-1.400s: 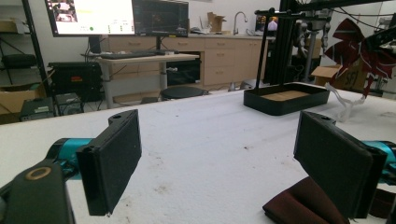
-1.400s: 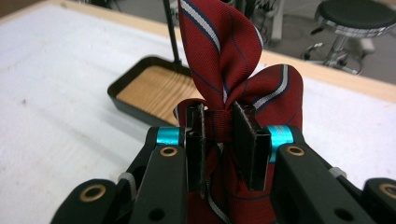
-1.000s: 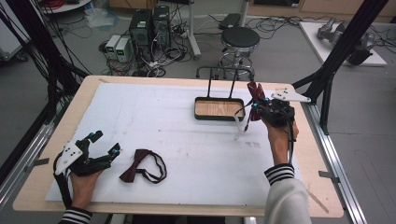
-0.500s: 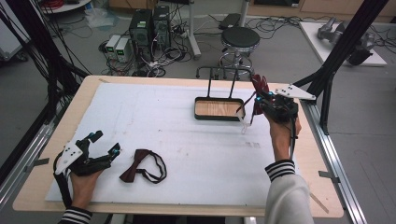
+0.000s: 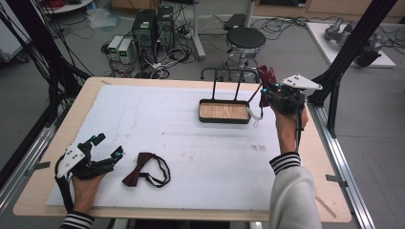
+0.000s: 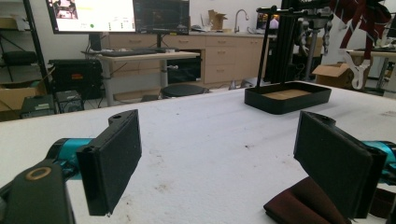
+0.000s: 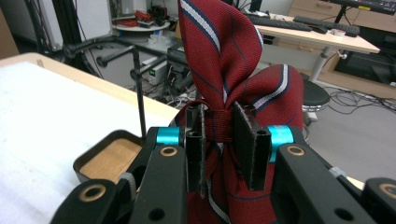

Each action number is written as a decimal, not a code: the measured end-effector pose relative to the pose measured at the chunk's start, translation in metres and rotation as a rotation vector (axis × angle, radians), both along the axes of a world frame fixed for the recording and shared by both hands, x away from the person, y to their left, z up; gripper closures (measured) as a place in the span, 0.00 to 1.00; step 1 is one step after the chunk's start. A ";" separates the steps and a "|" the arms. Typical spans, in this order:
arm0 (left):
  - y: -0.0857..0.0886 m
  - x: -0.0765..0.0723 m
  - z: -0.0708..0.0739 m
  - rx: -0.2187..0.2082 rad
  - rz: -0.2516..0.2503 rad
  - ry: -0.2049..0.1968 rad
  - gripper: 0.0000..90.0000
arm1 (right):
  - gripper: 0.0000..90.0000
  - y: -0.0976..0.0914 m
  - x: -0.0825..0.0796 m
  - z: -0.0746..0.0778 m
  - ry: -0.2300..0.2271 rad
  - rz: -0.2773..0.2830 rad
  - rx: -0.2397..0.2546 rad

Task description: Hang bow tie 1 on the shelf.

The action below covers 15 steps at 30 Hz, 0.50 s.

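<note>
right gripper point(image 7: 219, 140) clamped on striped bow tie point(image 7: 229, 60) at its knot, pattern clear in right gripper view | high view: held above tray point(image 5: 224, 119) corner | left gripper point(image 6: 219, 158) jaws apart, beside dark bow tie point(image 5: 145, 170)

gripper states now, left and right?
Left gripper: open, nothing between the jaws, beside the dark bow tie.
Right gripper: shut on the striped red bow tie, held by its centre knot.
</note>
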State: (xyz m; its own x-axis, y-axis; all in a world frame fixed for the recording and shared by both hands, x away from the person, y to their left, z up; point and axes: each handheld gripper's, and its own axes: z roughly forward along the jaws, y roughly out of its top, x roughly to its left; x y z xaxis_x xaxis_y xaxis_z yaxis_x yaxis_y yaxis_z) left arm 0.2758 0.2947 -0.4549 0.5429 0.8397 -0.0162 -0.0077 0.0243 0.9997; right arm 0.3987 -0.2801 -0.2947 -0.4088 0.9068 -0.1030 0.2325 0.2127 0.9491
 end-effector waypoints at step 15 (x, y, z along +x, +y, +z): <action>0.000 0.000 0.000 0.001 -0.001 -0.002 0.17 | 0.83 0.005 0.024 0.016 0.003 -0.043 -0.052</action>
State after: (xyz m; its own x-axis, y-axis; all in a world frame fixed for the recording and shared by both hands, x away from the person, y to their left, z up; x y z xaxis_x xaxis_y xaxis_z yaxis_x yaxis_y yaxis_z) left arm 0.2756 0.2947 -0.4550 0.5439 0.8390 -0.0142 -0.0100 0.0234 0.9997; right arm 0.4225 -0.2755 -0.2783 -0.3701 0.9169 -0.1492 0.2454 0.2514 0.9363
